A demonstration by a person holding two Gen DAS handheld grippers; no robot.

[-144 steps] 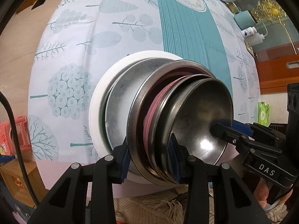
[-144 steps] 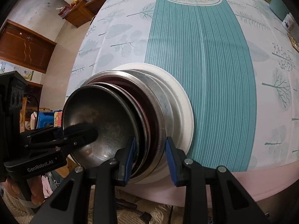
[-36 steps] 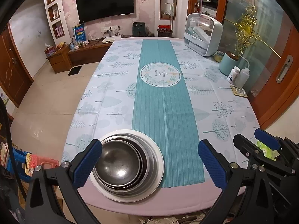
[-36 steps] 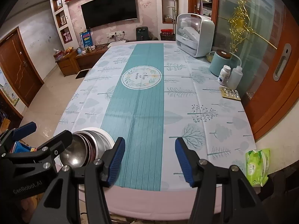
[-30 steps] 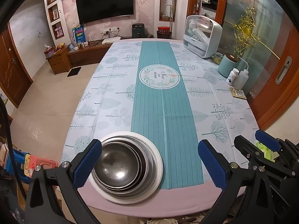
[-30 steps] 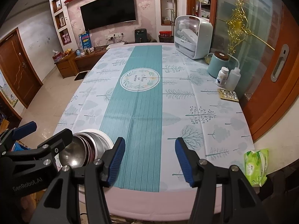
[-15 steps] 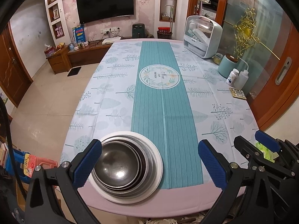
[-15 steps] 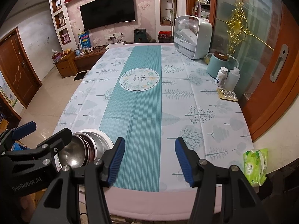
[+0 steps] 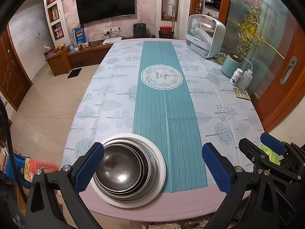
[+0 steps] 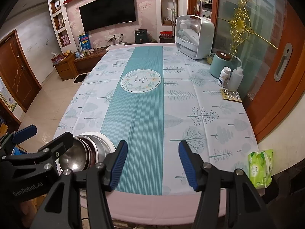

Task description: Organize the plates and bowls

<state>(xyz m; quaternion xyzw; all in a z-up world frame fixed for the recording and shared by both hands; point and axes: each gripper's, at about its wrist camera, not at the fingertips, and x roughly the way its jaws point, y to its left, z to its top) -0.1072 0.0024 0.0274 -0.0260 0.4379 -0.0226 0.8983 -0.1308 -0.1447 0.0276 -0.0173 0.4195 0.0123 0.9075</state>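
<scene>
A stack of dishes rests at the near left edge of the table (image 9: 165, 114): a steel bowl (image 9: 118, 168) on top, steel and dark plates under it, and a large white plate (image 9: 158, 160) at the bottom. The stack also shows in the right wrist view (image 10: 89, 152), partly hidden by the left gripper's body. My left gripper (image 9: 152, 166) is open and empty, held back above the table's near edge with the stack just right of its left finger. My right gripper (image 10: 151, 164) is open and empty, to the right of the stack.
A white dish cabinet (image 9: 205, 36) stands at the table's far right. A teal canister (image 9: 230, 66), two bottles (image 9: 241, 78) and a pill pack (image 9: 242, 94) sit along the right edge. A green wipes pack (image 10: 260, 165) lies off the near right corner.
Since 4.8 s ago both grippers have let go of the stack's rim, opened and pulled back. Over the last second almost nothing has moved.
</scene>
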